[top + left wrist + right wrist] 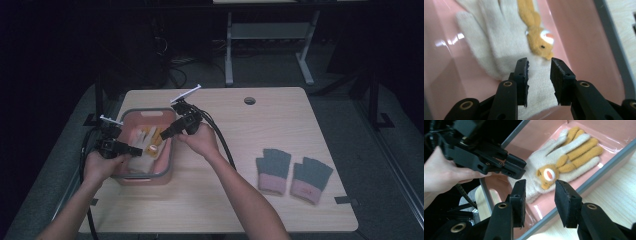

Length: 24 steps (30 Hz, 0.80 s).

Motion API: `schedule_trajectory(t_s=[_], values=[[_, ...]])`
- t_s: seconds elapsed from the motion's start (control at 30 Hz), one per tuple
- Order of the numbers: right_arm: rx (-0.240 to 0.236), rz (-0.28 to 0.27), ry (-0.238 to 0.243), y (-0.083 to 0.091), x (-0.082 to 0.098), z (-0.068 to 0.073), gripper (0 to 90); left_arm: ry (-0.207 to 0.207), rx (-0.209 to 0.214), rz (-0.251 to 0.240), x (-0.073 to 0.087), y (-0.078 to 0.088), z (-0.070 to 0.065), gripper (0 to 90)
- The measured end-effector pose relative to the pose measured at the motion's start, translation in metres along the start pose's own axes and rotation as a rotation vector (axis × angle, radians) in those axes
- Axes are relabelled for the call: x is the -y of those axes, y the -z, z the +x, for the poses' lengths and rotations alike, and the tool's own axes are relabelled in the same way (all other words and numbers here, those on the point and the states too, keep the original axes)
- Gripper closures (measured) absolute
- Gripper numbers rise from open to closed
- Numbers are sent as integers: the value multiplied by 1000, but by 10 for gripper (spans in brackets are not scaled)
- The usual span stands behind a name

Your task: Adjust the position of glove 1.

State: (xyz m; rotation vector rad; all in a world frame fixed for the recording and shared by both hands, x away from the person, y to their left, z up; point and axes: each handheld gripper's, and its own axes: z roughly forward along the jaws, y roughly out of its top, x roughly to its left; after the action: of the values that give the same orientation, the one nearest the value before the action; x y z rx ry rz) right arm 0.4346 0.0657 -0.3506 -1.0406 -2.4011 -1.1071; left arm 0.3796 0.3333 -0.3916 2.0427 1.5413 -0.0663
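Note:
A pink bin with a grey rim [168, 162] stands at the table's left. Inside lie a cream knit glove [499, 42] and an orange glove with a small bear face [537, 40] on top of it. My left gripper [539, 66] reaches into the bin, and its jaws pinch the cream glove's cuff. In the right gripper view the left gripper [520, 167] sits at that cuff, beside the bear face [547, 175]. My right gripper [540, 186] hovers over the bin's rim [599, 167], open, with nothing between its jaws. From above, the right gripper [164, 134] points down-left into the bin.
Two grey fingerless gloves with pink cuffs [273, 170] [310, 179] lie flat on the wooden table at the right. A cable hole [249, 100] is near the far edge. Cables trail from both grippers across the table's left half.

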Motion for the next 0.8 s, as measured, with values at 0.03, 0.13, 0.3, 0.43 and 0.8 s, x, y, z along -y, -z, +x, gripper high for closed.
schedule_trajectory(t_s=[0.03, 0.13, 0.3, 0.43, 0.8], values=[[1, -8, -5, 2, 1, 1, 608, 3, 0, 3, 0, -1, 1, 667], [-9, -14, 0, 6, 3, 0, 605, 7, -5, 15, 1, -4, 2, 667], [-14, -27, 0, 12, 6, -3, 595, 4, -6, 6, 2, 0, 2, 656], [-16, -43, -6, 20, 8, -6, 580, 1, -5, -35, 0, 10, 0, 630], [2, -71, -1, 47, 19, -14, 559, -31, 21, -106, -6, 27, -16, 556]])
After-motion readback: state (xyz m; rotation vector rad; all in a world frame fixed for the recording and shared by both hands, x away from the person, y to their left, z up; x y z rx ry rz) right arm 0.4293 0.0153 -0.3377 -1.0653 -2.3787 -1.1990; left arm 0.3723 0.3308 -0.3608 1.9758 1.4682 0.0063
